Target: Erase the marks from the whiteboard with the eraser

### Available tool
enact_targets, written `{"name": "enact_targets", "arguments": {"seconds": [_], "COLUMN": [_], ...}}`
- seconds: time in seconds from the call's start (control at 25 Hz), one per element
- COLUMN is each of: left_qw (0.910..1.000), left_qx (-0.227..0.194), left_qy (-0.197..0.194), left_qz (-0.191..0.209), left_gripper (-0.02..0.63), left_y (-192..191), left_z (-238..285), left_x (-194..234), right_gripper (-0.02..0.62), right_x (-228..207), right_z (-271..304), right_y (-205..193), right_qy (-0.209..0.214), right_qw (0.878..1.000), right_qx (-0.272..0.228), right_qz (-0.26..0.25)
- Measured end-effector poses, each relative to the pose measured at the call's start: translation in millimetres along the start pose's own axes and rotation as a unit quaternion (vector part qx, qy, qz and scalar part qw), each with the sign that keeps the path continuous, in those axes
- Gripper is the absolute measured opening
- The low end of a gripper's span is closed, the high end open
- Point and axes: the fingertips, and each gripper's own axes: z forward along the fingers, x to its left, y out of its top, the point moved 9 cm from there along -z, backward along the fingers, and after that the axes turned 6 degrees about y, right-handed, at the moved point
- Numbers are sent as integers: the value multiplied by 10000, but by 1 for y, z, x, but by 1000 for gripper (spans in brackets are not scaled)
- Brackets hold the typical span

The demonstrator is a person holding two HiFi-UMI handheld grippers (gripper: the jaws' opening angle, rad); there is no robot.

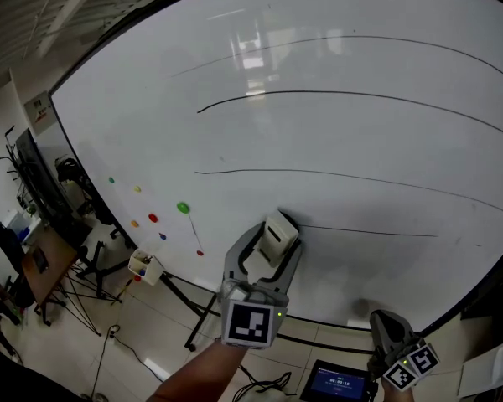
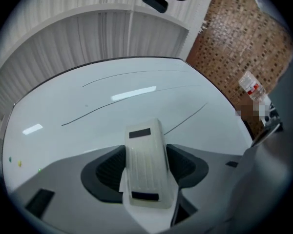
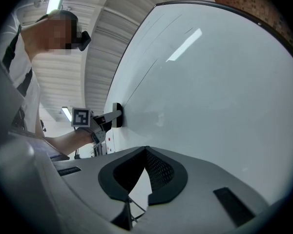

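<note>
A big whiteboard (image 1: pixel 335 132) carries several long black lines, among them a bold one (image 1: pixel 360 97) and a short lowest one (image 1: pixel 369 233). My left gripper (image 1: pixel 272 243) is shut on a white eraser (image 1: pixel 278 233), which presses on the board at the left end of that lowest line. In the left gripper view the eraser (image 2: pixel 145 165) lies between the dark pads (image 2: pixel 110 169), its far end on the board, with lines (image 2: pixel 185 118) beyond. My right gripper (image 1: pixel 386 321) hangs low at the bottom right, below the board, jaws together and empty. In the right gripper view its own jaws (image 3: pixel 146 150) are closed, and the left gripper (image 3: pixel 107 118) shows against the board.
Small coloured magnets, one green (image 1: pixel 183 208) and one red (image 1: pixel 153 219), dot the board's lower left. A small white box (image 1: pixel 142 266) hangs by the stand's legs. A lit screen (image 1: pixel 335 385) lies on the floor below. Desks and cables (image 1: pixel 42 262) stand at far left.
</note>
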Motion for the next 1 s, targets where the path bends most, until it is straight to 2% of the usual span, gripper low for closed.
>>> {"name": "enact_targets", "arguments": {"seconds": [0.04,0.2,0.4,0.56,0.8,1.0], "left_qw": [10000,9986,9951,9901,9877,9881], "left_qx": [-6,73,301,431,524,394], "left_qy": [-6,284,880,1204,1244,1139], "left_qz": [14,-436,-326,-587,-790,-961], "left_gripper": [284,287,285,285,285,285], "left_y": [-1,-7,-18,-18,-4,10], "left_z": [0,-3,-6,-5,0,6], "left_x": [0,19,48,49,22,-8], "right_gripper": [28,28,28,28,28,28], "right_x": [-1,-2,-2,0,-6,-15], "right_z": [0,-2,-9,-18,-37,-57], "right_y": [0,4,7,8,14,21], "right_qy": [13,77,146,283,331,315], "right_qw": [10000,10000,9998,9994,9990,9988], "right_qx": [-4,-40,-106,-95,-110,-108], "right_qz": [1,-10,48,174,289,347]}}
